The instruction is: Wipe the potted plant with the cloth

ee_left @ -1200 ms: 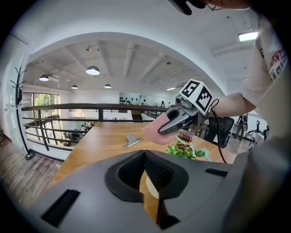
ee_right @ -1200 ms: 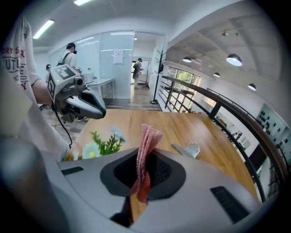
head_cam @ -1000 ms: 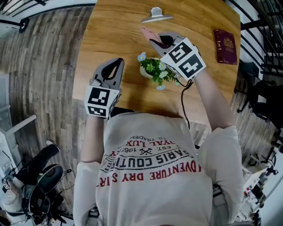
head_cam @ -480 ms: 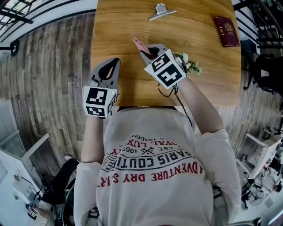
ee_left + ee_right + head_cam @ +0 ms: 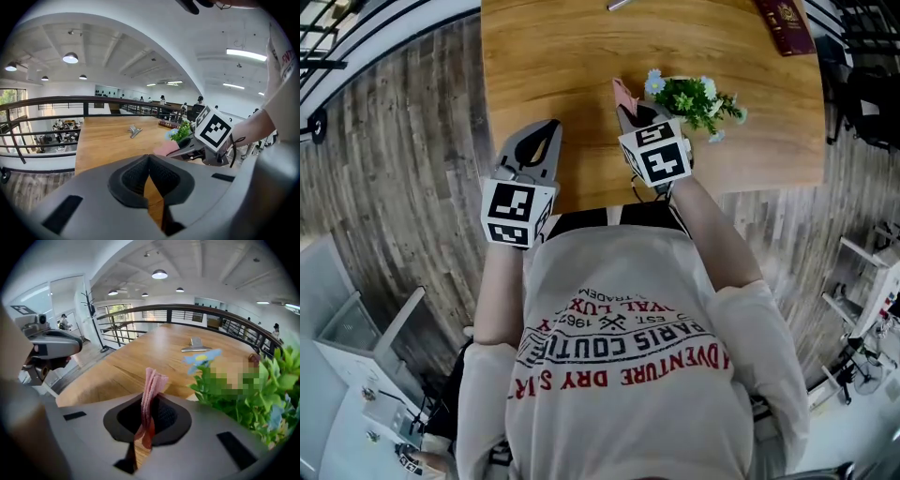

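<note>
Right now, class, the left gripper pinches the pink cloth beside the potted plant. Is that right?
No. The right gripper pinches the pink cloth beside the potted plant, as the right gripper view shows; the left gripper is shut and empty.

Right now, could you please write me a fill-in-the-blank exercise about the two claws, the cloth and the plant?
The right claw is shut on a folded ____ cloth.
The left claw is shut and holds ____.
The small green potted plant with blue and white flowers stands on a table of light ____.
Missing words: pink; nothing; wood.
</note>
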Demonstrator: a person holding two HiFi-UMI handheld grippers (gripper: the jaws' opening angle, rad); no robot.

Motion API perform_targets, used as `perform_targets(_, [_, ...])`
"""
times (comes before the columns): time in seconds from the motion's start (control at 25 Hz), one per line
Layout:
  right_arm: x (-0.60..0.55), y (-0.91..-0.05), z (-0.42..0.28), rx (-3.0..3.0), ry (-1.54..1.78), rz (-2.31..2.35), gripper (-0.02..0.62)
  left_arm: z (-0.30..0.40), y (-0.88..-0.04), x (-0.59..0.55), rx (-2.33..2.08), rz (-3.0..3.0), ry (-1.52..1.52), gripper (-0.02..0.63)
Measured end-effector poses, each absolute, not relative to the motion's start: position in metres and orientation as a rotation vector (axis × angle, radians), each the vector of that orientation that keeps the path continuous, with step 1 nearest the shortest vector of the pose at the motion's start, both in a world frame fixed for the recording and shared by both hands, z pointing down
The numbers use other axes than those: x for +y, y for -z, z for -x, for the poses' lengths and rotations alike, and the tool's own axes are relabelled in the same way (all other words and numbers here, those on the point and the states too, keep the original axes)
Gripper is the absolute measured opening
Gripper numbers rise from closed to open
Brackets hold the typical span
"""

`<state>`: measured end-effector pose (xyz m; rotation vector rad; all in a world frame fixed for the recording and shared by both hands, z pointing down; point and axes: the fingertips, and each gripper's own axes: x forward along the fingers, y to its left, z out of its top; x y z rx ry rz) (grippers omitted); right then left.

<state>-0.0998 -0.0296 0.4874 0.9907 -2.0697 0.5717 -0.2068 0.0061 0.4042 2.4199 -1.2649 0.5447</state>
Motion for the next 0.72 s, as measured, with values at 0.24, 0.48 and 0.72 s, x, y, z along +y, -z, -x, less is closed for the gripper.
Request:
perform_targets(0.24, [-0.037, -0.498, 0.074, -1.998, -0.611, -1.175, 0.040, 0.200, -0.414, 0.011, -1.200, -2.446, -0.590, 0.017])
perform_targets(0.48, [-0.034, -0.504, 0.060, -1.968, -0.737, -1.298, 0.040, 0.186, -0.413, 0.008, -1.151, -2.484, -0.586, 0.017])
perform_targets(0.72, [-0.027, -0.506, 0.054, -1.942, -0.891, -1.427, 0.040, 0.178, -0.415, 0.012, -1.110, -2.500, -0.595, 0.017])
